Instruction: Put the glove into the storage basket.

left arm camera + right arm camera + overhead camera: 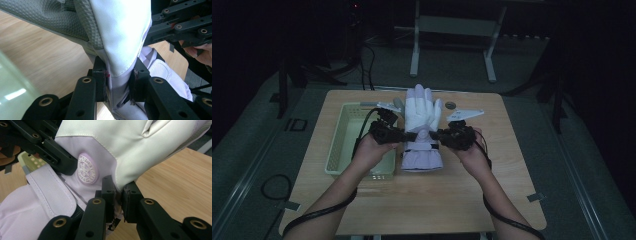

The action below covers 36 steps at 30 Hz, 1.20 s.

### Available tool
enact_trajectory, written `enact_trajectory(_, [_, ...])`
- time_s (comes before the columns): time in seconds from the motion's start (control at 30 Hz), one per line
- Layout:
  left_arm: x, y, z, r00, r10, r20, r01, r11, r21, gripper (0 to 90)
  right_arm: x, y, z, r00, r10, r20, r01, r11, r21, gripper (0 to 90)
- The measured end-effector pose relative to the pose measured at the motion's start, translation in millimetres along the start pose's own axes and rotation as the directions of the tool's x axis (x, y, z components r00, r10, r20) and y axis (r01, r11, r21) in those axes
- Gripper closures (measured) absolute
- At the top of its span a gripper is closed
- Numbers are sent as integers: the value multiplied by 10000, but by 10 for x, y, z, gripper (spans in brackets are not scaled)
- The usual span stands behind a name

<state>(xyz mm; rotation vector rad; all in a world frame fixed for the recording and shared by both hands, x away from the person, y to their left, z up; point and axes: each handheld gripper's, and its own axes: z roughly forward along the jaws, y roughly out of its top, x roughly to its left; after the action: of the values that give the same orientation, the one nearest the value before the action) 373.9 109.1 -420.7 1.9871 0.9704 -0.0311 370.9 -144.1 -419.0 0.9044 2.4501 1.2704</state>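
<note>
A white and lavender padded glove [422, 112] is held over the wooden table [437, 200], fingers pointing away from me and cuff toward me. My left gripper [412, 136] is shut on its wrist from the left, fabric pinched between the pads [118, 75]. From the right, my right gripper [435, 134] is shut on the same wrist area, clamping the fabric edge [118, 190] beside a round embossed badge [86, 169]. The glove [120, 37] has a grey textured palm. The right gripper [180, 25] appears across the glove [130, 145] from the left gripper [50, 147].
A pale green slotted basket [343, 112] stands on the table's left half, close to my left hand, and shows as a green blur [12, 92]. A small round dark object [450, 105] lies near the far edge. A metal frame [452, 25] stands behind the table.
</note>
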Motion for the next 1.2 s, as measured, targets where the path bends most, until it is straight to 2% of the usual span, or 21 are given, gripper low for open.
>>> enact_trajectory(0.4, [326, -106, -437, 9992, -204, -355, 208, 9997, 136, 715, 283, 302, 384, 9996, 42, -287, -43, 10000, -50, 816])
enact_trajectory(0.57, [499, -192, -596, 9986, -474, -232, 477, 9988, 105, 714, 422, 407, 551, 9993, -112, -357, 116, 9999, 92, 816])
enact_trajectory(0.87, [770, -276, -877, 9971, -587, -494, 604, 9976, 326, 714, 644, 617, 870, 9986, -295, -438, 306, 9992, 259, 817])
enact_trajectory(1.07, [940, -320, -1029, 9960, -527, -718, 563, 9972, 496, 714, 772, 714, 1051, 9971, -472, -598, 490, 9984, 294, 820])
enact_trajectory(1.2, [1040, -373, -1048, 9946, -576, -867, 616, 9971, 441, 714, 822, 739, 1167, 9974, -405, -603, 422, 9987, 275, 820])
